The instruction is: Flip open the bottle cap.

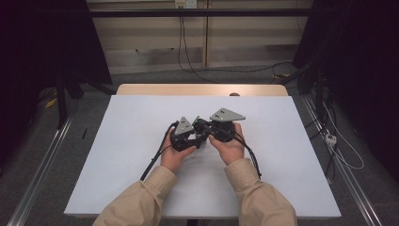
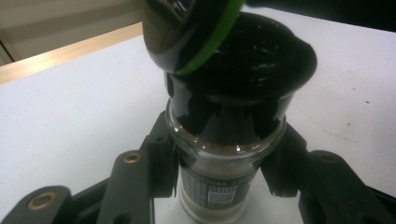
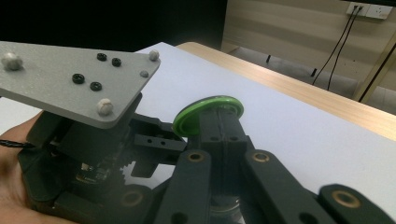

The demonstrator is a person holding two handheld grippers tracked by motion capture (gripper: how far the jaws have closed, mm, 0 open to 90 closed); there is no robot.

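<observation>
Now, from the high view, you hold both grippers close together over the middle of the white table [image 1: 141,141], your sleeves coming in from the bottom edge. Your left gripper [image 1: 188,137] sits just beside your right gripper [image 1: 207,132], their front ends meeting, each with a grey plate on top and a black cable trailing back toward you; what lies between them is too small to make out from here. Next, in the left gripper view, your left gripper [image 2: 219,163] is clamped on a small glass jar [image 2: 219,186] that holds a brownish powder: both jaws press against the glass just below its neck, one on each side. The jar stands upright on the table, with a printed label low on its body. Its black cap [image 2: 252,65] is on, and a green-rimmed lid [image 2: 196,28] rests tilted against the cap's upper left. Last, in the right gripper view, your right gripper [image 3: 223,123] has its jaws drawn together, pinching that lid [image 3: 208,114] edge-on, so the lid stands tilted between the pads. Your left gripper [image 3: 93,140] shows just to the left, under its grey plate, and the jar's glass glints low between the jaws.
</observation>
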